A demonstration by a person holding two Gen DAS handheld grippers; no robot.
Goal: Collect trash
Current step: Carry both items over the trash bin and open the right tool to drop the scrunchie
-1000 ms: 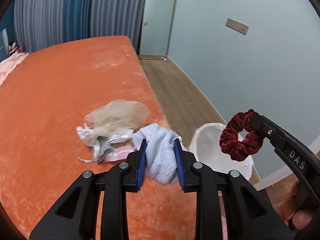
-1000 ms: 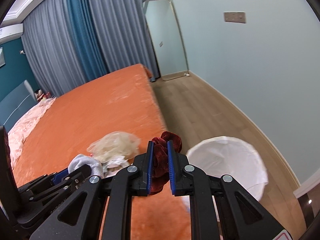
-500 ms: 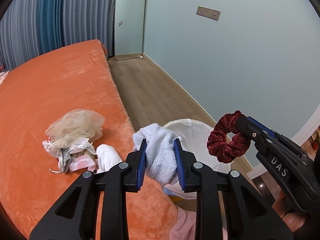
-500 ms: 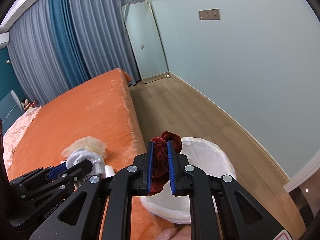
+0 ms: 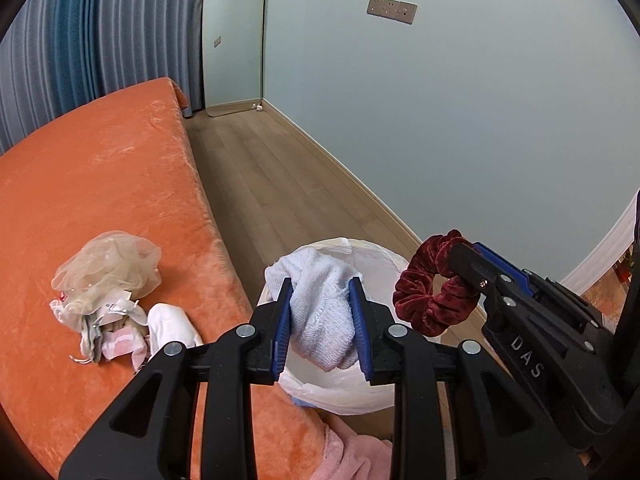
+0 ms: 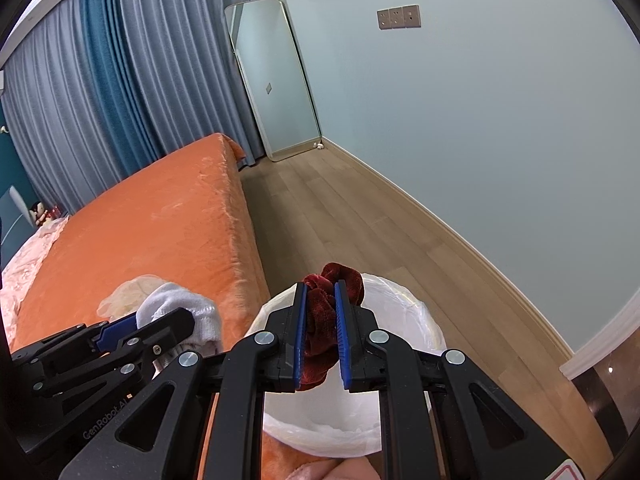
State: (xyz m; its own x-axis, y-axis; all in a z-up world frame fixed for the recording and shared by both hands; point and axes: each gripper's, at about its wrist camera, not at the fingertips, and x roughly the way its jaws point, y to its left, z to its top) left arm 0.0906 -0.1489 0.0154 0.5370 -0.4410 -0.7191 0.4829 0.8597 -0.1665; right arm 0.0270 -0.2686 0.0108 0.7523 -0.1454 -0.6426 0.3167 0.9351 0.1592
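So the orange bed [image 5: 100, 184] fills the left, and the white-lined trash bin [image 5: 344, 384] sits on the floor at its 3 o'clock edge. Left claw [image 5: 322, 320] is clamped on a pale blue sock [image 5: 320, 304], right claw [image 6: 321, 334] clamped on a dark red velvet scrunchie [image 5: 430, 296], both over the bin, not dropped yet. Still left at 9 o'clock: a pile of netting and wrappers [image 5: 106, 280].

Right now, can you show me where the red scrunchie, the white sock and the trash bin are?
red scrunchie [image 5: 430, 298]: left wrist view, on its velvet loop.
white sock [image 5: 320, 312]: left wrist view, on the knit between the pads.
trash bin [image 6: 408, 300]: right wrist view, on its white liner rim.
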